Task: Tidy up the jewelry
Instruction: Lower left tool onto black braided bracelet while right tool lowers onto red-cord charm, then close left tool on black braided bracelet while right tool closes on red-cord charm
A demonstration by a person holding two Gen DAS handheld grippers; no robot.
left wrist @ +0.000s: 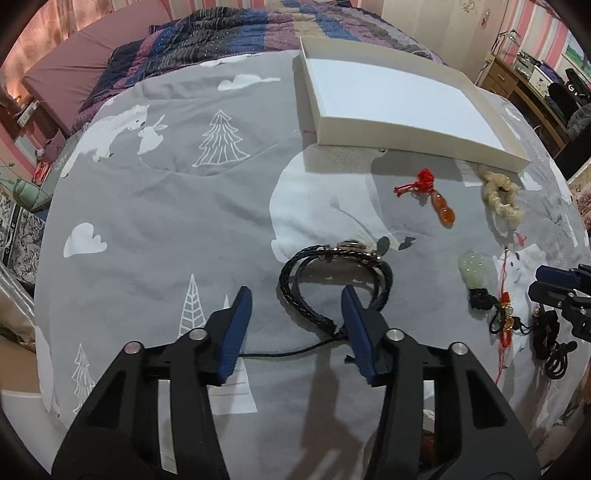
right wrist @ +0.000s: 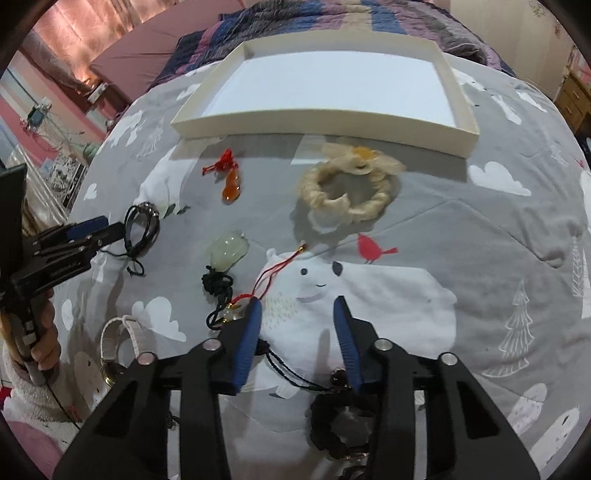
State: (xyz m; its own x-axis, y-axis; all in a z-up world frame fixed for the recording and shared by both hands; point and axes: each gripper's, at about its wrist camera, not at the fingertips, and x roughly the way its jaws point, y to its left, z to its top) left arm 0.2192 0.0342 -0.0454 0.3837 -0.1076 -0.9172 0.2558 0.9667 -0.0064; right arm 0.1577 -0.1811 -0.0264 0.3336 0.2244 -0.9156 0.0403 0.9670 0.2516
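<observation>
An empty white box (left wrist: 399,99) (right wrist: 332,85) lies at the far side of the grey bedspread. My left gripper (left wrist: 297,291) is open just in front of a black braided bracelet (left wrist: 332,280) (right wrist: 142,225), whose near loop lies between the fingers. An orange gourd pendant with a red knot (left wrist: 441,210) (right wrist: 231,182), a cream scrunchie (left wrist: 502,197) (right wrist: 347,188) and a pale green jade pendant (left wrist: 472,271) (right wrist: 227,249) lie nearby. My right gripper (right wrist: 297,301) is open and empty above the bear print, over a black scrunchie (right wrist: 338,424).
A red-corded charm (right wrist: 273,273) and a black cord (right wrist: 218,288) lie left of my right gripper. A white strap with a bell (right wrist: 118,339) lies at lower left. A striped quilt (left wrist: 229,33) is bunched behind the box. Furniture stands at the far right (left wrist: 532,85).
</observation>
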